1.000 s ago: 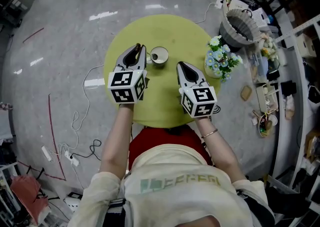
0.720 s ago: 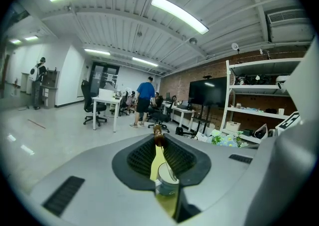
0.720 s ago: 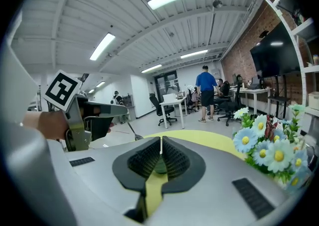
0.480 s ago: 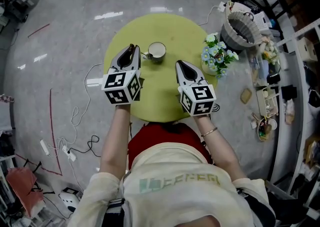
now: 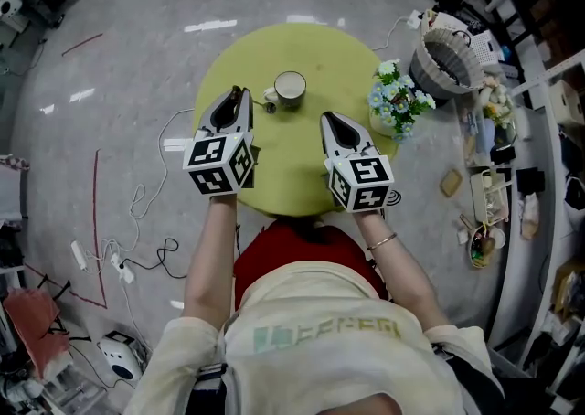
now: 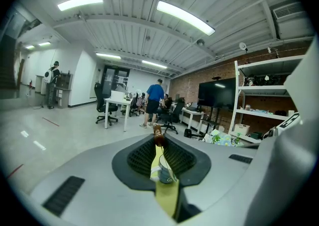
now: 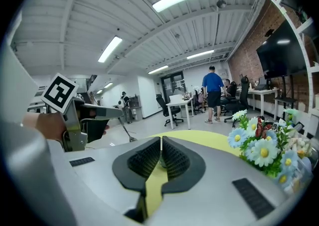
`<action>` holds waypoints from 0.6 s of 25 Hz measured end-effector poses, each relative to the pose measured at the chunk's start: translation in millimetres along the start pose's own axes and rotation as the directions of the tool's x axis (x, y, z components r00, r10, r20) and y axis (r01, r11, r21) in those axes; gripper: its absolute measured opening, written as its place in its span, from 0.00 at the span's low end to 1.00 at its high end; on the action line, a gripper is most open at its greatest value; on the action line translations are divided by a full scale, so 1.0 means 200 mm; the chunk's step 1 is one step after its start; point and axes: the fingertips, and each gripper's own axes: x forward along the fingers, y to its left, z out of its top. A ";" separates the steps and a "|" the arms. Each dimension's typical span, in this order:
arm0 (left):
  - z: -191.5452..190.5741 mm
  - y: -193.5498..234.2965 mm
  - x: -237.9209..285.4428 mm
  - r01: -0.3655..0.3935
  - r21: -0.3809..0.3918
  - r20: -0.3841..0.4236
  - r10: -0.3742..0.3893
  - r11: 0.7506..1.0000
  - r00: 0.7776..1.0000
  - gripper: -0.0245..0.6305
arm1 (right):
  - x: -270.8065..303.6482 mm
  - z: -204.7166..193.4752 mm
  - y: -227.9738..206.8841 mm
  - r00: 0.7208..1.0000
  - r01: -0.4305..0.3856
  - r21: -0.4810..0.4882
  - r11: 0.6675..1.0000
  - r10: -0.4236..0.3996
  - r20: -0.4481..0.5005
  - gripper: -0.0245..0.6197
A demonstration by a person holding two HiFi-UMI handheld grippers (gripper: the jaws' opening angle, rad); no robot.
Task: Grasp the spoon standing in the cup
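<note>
Jaws on the left gripper (image 5: 240,93) stand a narrow slot apart with nothing gripped between them. The left gripper view shows, through that slot and farther off, the thin spoon with a brown wooden knob (image 6: 158,139) standing upright in the small pale ceramic cup (image 6: 166,172). In the head view this gripper is held over the left edge of the round yellow-green table (image 5: 340,55), its tips pointing to the far side, and the cup sits just right of them without touching.

The right gripper (image 5: 326,118) is clenched on nothing: its ribbed black pads meet at the tips in the right gripper view, and only the table top shows below them. It is held over the near right part of the table, near and to the right of the cup and apart from it.

The cup stands at the middle of the table's far half. A bunch of white and blue artificial daisies (image 5: 394,102) sits at the table's right edge, just right of the right gripper. A grey woven basket (image 5: 444,54) stands on the floor farther right. Far across the office, a person in a blue shirt (image 6: 155,100) stands by white desks.
</note>
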 end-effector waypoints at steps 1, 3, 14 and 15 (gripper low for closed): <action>-0.01 0.00 -0.01 -0.007 -0.003 -0.002 0.007 1.000 1.000 0.13 | 0.00 0.00 0.01 1.000 -0.005 0.000 1.000 0.005 -0.001 0.10; -0.02 0.01 -0.04 -0.019 -0.009 -0.006 0.019 1.000 1.000 0.13 | -0.01 -0.01 0.02 1.000 -0.016 -0.002 1.000 0.016 -0.004 0.10; -0.12 0.02 -0.15 -0.063 -0.020 -0.038 0.062 0.998 0.997 0.13 | -0.03 -0.04 0.09 0.998 -0.061 -0.017 0.998 0.061 -0.021 0.10; -0.14 0.02 -0.16 -0.065 -0.021 -0.043 0.064 0.998 0.997 0.13 | -0.03 -0.04 0.09 0.998 -0.064 -0.018 0.998 0.064 -0.024 0.10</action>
